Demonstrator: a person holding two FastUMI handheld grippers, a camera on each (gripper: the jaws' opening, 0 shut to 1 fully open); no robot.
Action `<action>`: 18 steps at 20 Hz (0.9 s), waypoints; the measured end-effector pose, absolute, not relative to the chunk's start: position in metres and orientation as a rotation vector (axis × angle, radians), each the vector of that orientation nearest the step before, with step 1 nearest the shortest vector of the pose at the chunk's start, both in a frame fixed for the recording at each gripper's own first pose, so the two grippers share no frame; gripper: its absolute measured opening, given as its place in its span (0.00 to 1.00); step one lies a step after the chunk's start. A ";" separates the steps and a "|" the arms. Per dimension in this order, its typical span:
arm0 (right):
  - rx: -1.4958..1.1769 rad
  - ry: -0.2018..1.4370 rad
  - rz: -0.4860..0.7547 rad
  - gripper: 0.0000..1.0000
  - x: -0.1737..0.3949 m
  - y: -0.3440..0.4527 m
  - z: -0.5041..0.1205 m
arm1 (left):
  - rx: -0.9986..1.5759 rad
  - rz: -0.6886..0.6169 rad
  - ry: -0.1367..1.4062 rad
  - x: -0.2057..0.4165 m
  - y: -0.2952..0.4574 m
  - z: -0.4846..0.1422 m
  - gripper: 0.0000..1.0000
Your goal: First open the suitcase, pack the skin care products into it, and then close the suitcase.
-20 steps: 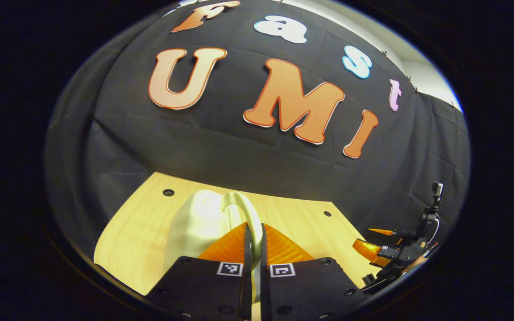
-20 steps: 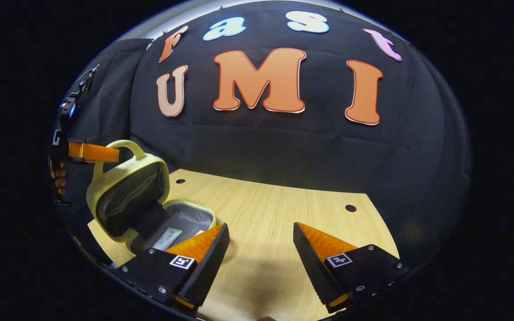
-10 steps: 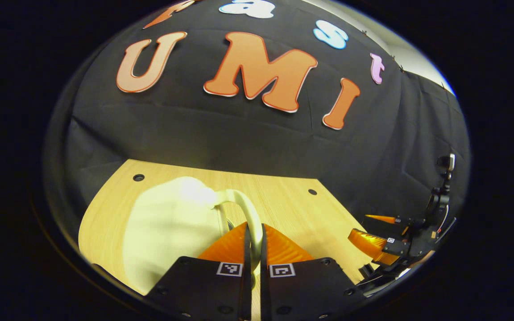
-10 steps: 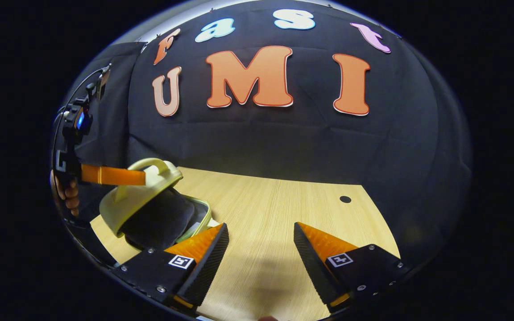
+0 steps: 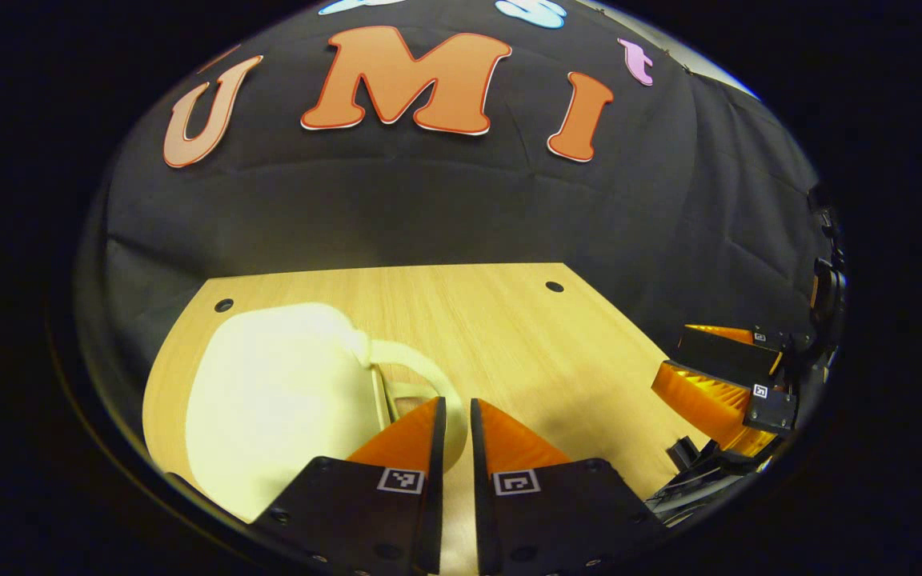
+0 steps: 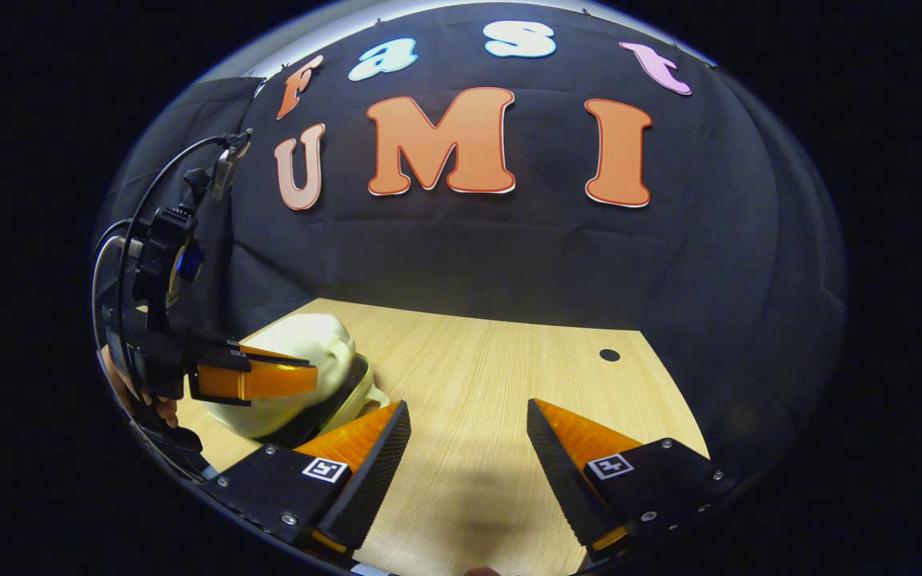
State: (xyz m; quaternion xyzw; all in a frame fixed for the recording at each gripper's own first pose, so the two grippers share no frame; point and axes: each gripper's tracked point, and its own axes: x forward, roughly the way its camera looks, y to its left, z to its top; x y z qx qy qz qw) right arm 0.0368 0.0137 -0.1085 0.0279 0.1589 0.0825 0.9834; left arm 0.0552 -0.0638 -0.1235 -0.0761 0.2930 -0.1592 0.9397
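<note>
Lid of the pale yellow suitcase (image 5: 269, 392) is down on its base, though in the right gripper view a dark seam shows along the near edge, so I'd say it's not fully seated. Case sits at the left end of the wooden table (image 5: 509, 336). Left gripper (image 5: 453, 412) has its tongs close together with a narrow gap, straddling the handle loop (image 5: 417, 376); can't tell if both actually press on it. Holding by the handle makes sense: it's the one grabbable feature on a smooth shell and gives leverage to swing the lid. Right gripper (image 6: 465, 440) hovers over bare tabletop just right of the case, tongs wide apart, holding nothing, kept clear of the lid's arc, likely ready to press the shell down. Skin care products not visible from here, presumably inside. Nothing else on the table but the mounting holes (image 6: 609, 354); black cloth wall (image 6: 509, 256) behind. No obstruction to closing that I can see.
</note>
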 end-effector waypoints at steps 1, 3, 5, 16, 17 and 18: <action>0.053 0.315 0.168 0.94 0.036 0.012 -0.107 | -0.147 -0.307 0.587 0.057 -0.063 -0.120 0.17; 0.052 0.293 0.165 0.94 0.036 0.007 -0.101 | -0.146 -0.293 0.560 0.053 -0.066 -0.112 0.23; 0.055 0.255 0.161 0.93 0.038 0.002 -0.088 | -0.158 -0.278 0.514 0.049 -0.067 -0.098 0.37; 0.020 -0.011 0.122 0.93 0.050 -0.007 -0.015 | -0.133 -0.063 0.250 0.041 -0.039 -0.020 0.91; 0.014 -0.032 0.126 0.93 0.050 -0.005 -0.009 | -0.131 -0.042 0.226 0.038 -0.037 -0.015 0.93; 0.009 -0.043 0.129 0.93 0.048 -0.004 -0.006 | -0.128 -0.017 0.201 0.035 -0.032 -0.008 0.93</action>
